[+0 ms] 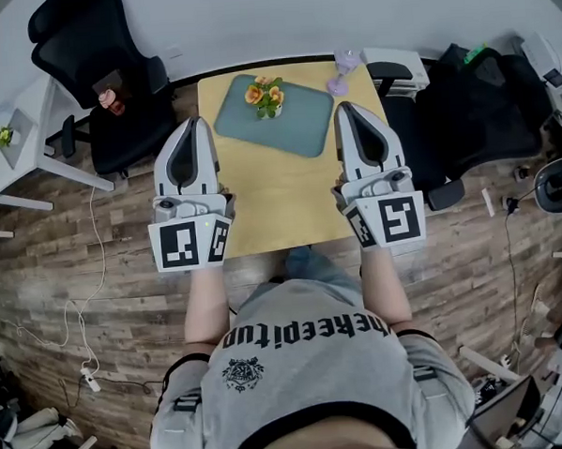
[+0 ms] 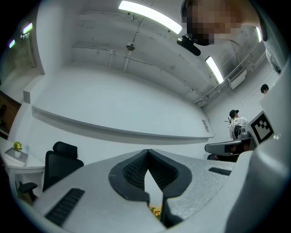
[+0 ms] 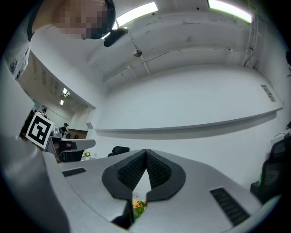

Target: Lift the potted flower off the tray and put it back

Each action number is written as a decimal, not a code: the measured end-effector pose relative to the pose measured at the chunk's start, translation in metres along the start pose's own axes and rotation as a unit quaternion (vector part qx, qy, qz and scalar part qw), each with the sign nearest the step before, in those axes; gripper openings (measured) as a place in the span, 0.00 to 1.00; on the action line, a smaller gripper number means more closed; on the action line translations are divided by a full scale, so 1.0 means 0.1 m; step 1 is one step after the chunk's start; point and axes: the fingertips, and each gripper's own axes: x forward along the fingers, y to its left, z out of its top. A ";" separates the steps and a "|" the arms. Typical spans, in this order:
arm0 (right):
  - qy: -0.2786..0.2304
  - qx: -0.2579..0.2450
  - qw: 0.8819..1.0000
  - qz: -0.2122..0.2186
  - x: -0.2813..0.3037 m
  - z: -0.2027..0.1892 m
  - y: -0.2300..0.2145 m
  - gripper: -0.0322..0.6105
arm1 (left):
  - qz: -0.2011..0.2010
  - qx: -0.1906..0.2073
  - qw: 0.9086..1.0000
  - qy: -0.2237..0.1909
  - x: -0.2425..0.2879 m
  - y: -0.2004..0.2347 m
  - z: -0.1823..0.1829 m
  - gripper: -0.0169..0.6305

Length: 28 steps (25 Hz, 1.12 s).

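Black lettering (image 1: pixel 305 333) across the person's grey T-shirt (image 1: pixel 313 381), only partly legible, roughly "keepitu", round emblem (image 1: pixel 243 373) nearby, unreadable

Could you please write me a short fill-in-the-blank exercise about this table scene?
1. The potted flower stands on the ____.
2. The left gripper and right gripper both have jaws ____ on nothing.
3. The lilac object sits at the table's far ____ corner.
Missing: tray; shut; right.
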 end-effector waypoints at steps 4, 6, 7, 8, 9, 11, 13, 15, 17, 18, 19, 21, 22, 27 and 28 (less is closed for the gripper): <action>0.004 0.004 1.000 0.020 0.27 -0.11 -0.16 0.05 | 0.017 0.006 1.000 0.003 0.21 0.04 -0.09 0.03; 0.017 0.008 0.999 0.030 0.43 -0.23 -0.21 0.05 | 0.025 0.009 1.000 0.007 0.32 0.08 -0.15 0.03; 0.028 0.011 0.999 0.036 0.51 -0.31 -0.24 0.05 | 0.028 0.010 1.000 0.008 0.36 0.10 -0.17 0.03; 0.041 0.015 0.998 0.041 0.58 -0.41 -0.26 0.05 | 0.031 0.010 0.999 0.010 0.41 0.11 -0.20 0.03; 0.056 0.019 0.997 0.046 0.65 -0.52 -0.28 0.05 | 0.034 0.011 0.999 0.012 0.45 0.12 -0.22 0.03; 0.088 0.027 0.994 0.053 0.76 -0.77 -0.31 0.05 | 0.039 0.012 0.999 0.018 0.51 0.12 -0.28 0.03; 0.120 0.037 0.990 0.060 0.85 -1.05 -0.31 0.05 | 0.043 0.012 0.999 0.025 0.57 0.15 -0.36 0.03; 0.151 0.047 0.985 0.068 0.91 -1.33 -0.30 0.05 | 0.048 0.010 0.998 0.032 0.62 0.17 -0.44 0.03; 0.178 0.059 0.979 0.074 0.95 -1.62 -0.29 0.05 | 0.052 0.009 0.998 0.039 0.66 0.19 -0.52 0.03; 0.190 0.065 0.977 0.077 0.96 -1.75 -0.28 0.05 | 0.053 0.010 0.998 0.042 0.68 0.20 -0.55 0.03; 0.201 0.070 0.974 0.080 0.97 -1.87 -0.27 0.06 | 0.055 0.011 0.997 0.044 0.69 0.21 -0.58 0.03; 0.226 0.077 0.967 0.087 0.99 -2.10 -0.23 0.10 | 0.059 0.012 0.997 0.050 0.71 0.24 -0.63 0.03; 0.237 0.078 0.964 0.090 0.99 -2.21 -0.21 0.13 | 0.061 0.012 0.997 0.054 0.72 0.26 -0.66 0.03; 0.289 0.090 0.948 0.100 1.04 -2.71 -0.11 0.30 | 0.071 0.012 0.995 0.070 0.74 0.36 -0.81 0.03; 0.298 0.091 0.945 0.103 1.04 -2.80 -0.09 0.34 | 0.073 0.011 0.995 0.073 0.75 0.38 -0.83 0.03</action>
